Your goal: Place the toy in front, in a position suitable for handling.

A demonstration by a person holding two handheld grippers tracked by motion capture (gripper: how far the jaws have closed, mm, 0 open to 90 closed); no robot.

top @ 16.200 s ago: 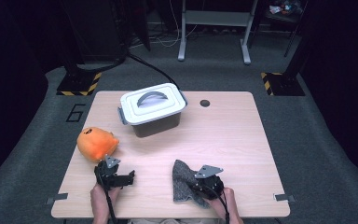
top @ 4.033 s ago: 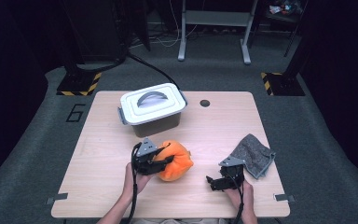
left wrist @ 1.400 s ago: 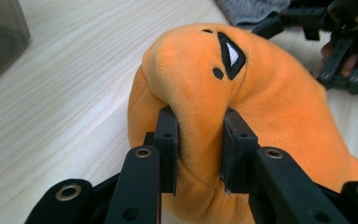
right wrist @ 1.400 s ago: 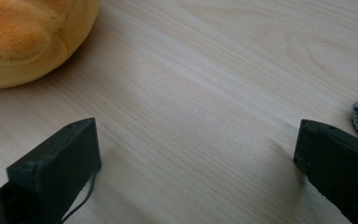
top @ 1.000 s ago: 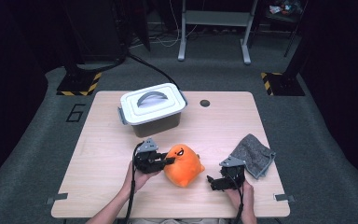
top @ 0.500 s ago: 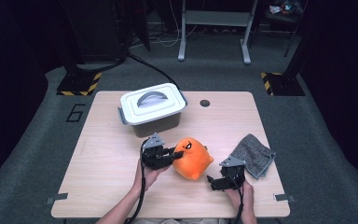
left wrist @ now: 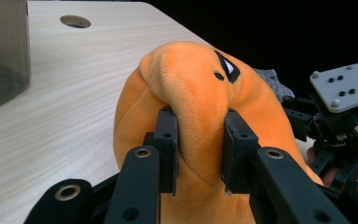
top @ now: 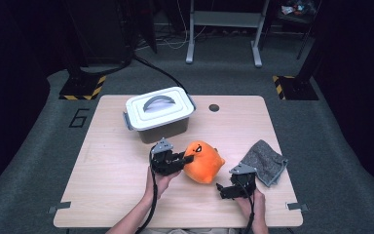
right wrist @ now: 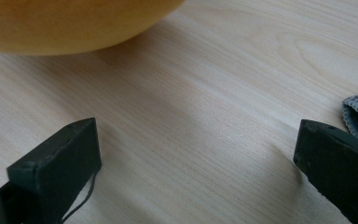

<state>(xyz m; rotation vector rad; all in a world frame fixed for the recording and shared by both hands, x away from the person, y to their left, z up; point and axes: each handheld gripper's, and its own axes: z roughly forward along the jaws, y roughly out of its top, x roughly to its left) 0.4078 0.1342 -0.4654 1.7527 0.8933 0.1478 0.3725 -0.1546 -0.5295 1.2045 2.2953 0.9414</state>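
Orange plush (top: 203, 162) face toward box (top: 158, 113)

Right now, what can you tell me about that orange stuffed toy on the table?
The orange plush toy is a rounded, soft, fuzzy blob with small black-and-white eye markings. It sits on the wooden table, in front of the lidded white box and left of the grey cloth. The left gripper pinches a fold of its fabric between both jaws, bunching it.

You had one readable mark in the high view: a black "6" (top: 79, 117) painted on the grey floor (top: 39, 141), just left of the table's far left corner; nothing legible stood on anything else in either gripper view.
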